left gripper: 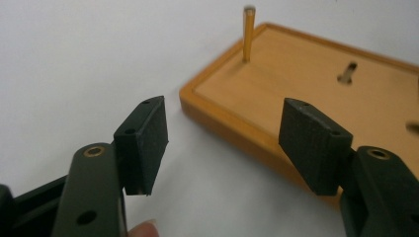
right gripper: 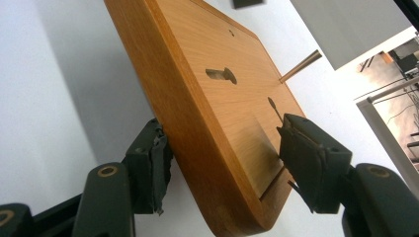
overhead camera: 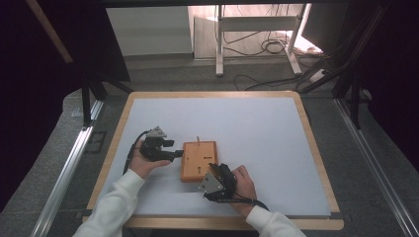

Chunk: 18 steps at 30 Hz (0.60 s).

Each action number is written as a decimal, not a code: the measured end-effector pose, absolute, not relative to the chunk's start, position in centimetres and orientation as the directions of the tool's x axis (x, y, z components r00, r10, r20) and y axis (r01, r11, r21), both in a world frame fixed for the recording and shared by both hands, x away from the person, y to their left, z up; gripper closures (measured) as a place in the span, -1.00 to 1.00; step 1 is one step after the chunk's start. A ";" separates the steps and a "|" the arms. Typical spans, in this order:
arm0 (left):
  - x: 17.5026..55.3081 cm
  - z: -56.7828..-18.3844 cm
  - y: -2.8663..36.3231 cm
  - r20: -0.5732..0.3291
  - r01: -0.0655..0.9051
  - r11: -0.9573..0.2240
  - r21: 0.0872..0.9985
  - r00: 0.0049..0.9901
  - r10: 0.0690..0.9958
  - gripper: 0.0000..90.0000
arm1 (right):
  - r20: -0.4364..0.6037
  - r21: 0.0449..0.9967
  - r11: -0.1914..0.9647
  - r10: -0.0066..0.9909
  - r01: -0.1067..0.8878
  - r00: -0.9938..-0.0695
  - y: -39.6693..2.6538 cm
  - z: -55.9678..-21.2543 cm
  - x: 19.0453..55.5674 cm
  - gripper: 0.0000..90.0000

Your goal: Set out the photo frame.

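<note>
A flat orange-brown wooden board (overhead camera: 198,159) lies on the white table, with a thin wooden peg (overhead camera: 197,140) standing upright near its far edge. My left gripper (overhead camera: 173,149) hovers at the board's left side. In the left gripper view its jaws (left gripper: 222,143) stand wide open with nothing between the pads, aimed at the board (left gripper: 306,84) and the peg (left gripper: 248,34). My right gripper (overhead camera: 217,169) sits at the board's near right corner. In the right gripper view it (right gripper: 227,153) is shut on the board (right gripper: 217,98), one pad against the side edge and the other on the top face.
The board's top carries a keyhole-shaped slot (right gripper: 221,74). The white table top has a wooden rim (overhead camera: 212,94). Metal rails (overhead camera: 69,168) run along both sides. Beyond the far edge stand white frame legs (overhead camera: 219,44) and loose cables (overhead camera: 272,47) on the floor.
</note>
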<state>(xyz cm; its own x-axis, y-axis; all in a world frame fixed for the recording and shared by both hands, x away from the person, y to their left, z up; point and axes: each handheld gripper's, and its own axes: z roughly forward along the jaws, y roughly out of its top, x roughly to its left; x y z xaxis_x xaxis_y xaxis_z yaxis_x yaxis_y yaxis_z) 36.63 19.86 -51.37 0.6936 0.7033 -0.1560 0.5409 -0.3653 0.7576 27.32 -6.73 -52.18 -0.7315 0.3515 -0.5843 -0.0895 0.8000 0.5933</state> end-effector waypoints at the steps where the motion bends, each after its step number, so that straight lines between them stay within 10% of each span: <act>1: 36.3 -51.5 20.2 -0.161 0.542 -0.357 0.761 0.691 0.705 -0.24 | -0.584 0.594 0.800 0.352 -0.089 -0.732 -6.7 -52.2 27.3 -0.15; 18: 35.3 -53.3 20.9 -0.156 0.561 -0.369 0.741 0.679 0.718 -0.26 | -0.590 0.605 0.791 0.370 -0.089 -0.718 -7.0 -51.3 27.6 -0.07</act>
